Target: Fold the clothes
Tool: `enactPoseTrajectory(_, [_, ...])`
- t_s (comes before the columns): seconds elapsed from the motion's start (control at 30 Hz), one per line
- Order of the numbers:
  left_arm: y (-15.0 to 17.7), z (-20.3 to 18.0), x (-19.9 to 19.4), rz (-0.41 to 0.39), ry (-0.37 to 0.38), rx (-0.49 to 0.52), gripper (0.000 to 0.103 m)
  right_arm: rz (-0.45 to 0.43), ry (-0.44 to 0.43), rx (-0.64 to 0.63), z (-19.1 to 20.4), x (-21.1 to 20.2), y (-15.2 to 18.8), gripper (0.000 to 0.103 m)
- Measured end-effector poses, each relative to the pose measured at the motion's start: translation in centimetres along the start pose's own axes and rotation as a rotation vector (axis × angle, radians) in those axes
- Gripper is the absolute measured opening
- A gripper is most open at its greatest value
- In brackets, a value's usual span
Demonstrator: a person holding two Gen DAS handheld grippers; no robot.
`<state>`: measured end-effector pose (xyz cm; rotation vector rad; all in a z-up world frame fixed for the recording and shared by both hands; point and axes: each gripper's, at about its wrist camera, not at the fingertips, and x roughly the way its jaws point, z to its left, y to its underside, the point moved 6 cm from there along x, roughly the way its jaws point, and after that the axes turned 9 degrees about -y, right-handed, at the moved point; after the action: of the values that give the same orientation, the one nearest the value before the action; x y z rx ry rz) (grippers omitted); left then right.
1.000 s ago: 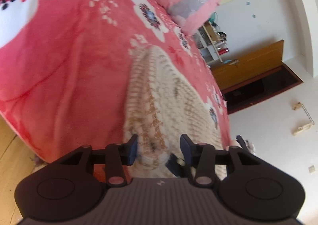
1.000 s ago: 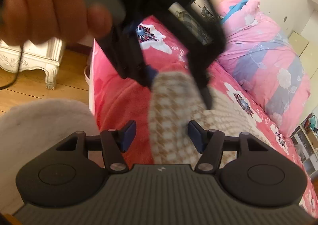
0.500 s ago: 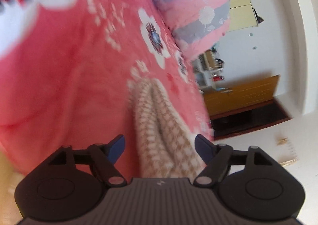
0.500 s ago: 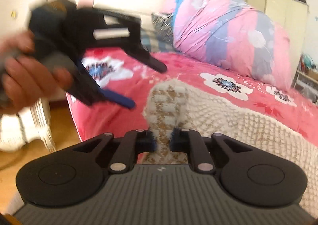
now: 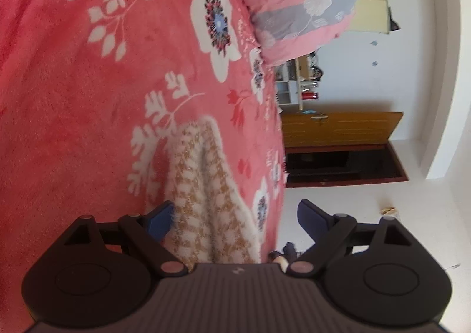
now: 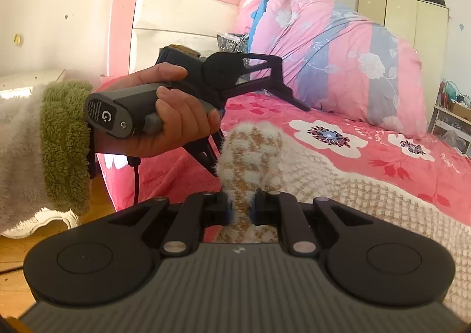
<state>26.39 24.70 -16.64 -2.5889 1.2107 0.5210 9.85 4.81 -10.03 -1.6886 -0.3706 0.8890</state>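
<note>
A cream and tan houndstooth knit garment lies on the red floral bed. My right gripper is shut on a raised fold of the garment. My left gripper is open, its jaws wide on either side of the same fold without pinching it. In the right wrist view the left gripper is held by a hand just left of the fold, its lower finger beside the cloth.
A red floral blanket covers the bed. A pink and grey quilt bundle lies at the head, by the pink headboard. The bed edge and wooden floor are to the left. A wooden door and white floor lie beyond.
My right gripper has closed on the garment fold and lifted it. My left gripper has opened wide and let the cloth go, moving to the fold's left side.
</note>
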Motion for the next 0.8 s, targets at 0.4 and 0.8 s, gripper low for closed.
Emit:
enactPoseTrajectory(0.4, [0.0,-0.3,4.8,0.073,-0.250,0.157,0.057,-0.003,-0.044,-0.012,-0.1,0.4,0.4,0.009])
enactPoseTrajectory(0.8, [2.3,-6.4,4.8,-0.055,-0.357,0.312,0.028,-0.104,-0.040,0.067,-1.9,-2.7,-0.4,0.009])
